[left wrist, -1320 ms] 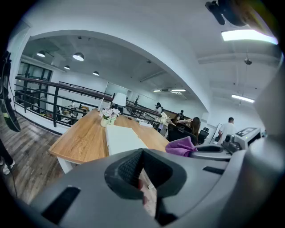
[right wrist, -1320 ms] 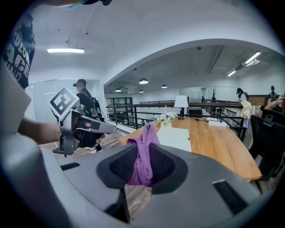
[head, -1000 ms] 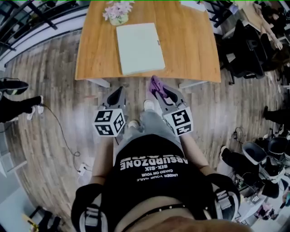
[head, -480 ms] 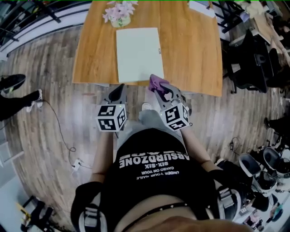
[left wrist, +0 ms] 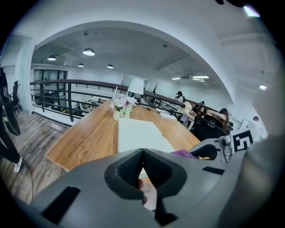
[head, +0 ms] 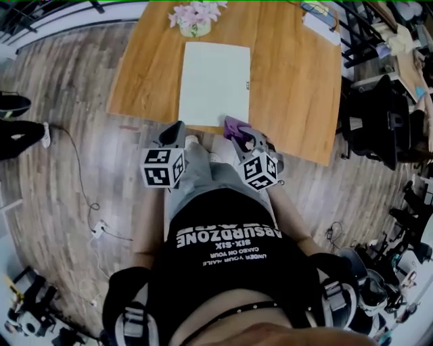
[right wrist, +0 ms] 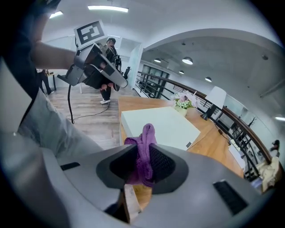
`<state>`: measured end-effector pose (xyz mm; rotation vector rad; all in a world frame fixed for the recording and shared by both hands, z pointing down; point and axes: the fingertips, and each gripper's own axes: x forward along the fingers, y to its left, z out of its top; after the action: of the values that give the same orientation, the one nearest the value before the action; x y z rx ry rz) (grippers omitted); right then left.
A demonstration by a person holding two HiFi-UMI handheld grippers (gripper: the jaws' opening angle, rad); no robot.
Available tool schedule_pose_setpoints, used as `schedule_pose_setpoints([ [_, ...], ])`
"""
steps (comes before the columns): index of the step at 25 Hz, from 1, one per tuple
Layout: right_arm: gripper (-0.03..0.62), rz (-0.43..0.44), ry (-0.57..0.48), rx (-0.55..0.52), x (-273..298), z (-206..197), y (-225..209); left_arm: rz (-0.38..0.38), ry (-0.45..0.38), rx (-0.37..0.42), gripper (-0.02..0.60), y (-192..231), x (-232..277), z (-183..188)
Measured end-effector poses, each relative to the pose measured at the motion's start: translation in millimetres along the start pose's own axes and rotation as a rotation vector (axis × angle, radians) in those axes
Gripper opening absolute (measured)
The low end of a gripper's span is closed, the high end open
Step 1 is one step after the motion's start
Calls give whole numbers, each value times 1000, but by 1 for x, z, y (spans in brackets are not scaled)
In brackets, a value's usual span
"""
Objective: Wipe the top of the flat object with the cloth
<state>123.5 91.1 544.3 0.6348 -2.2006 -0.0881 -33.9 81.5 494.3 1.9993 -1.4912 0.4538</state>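
A pale flat rectangular object lies on the wooden table, also seen in the left gripper view as the flat object and in the right gripper view as the flat object. My right gripper hovers at the table's near edge, shut on a purple cloth that sticks up between its jaws; the cloth shows in the head view too. My left gripper is held just short of the table edge, its jaws closed together with nothing in them.
A pot of pink flowers stands at the far end of the flat object. A white item lies at the table's far right. Dark chairs crowd the right side. A cable runs over the wood floor at left.
The person has stepped closer to the table. Both grippers moved forward; the right one with the cloth now reaches the table's near edge.
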Motion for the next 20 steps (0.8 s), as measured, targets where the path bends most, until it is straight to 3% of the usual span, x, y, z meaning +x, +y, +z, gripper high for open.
schedule_pose_setpoints([
  [11, 97, 57, 44, 48, 26, -5, -20, -46, 117, 80, 14, 22, 62, 20],
  [16, 98, 51, 47, 72, 38, -4, -35, -64, 184, 123, 14, 32, 95, 8],
  [20, 98, 49, 53, 87, 42, -2, -44, -66, 221, 112, 14, 42, 110, 1],
])
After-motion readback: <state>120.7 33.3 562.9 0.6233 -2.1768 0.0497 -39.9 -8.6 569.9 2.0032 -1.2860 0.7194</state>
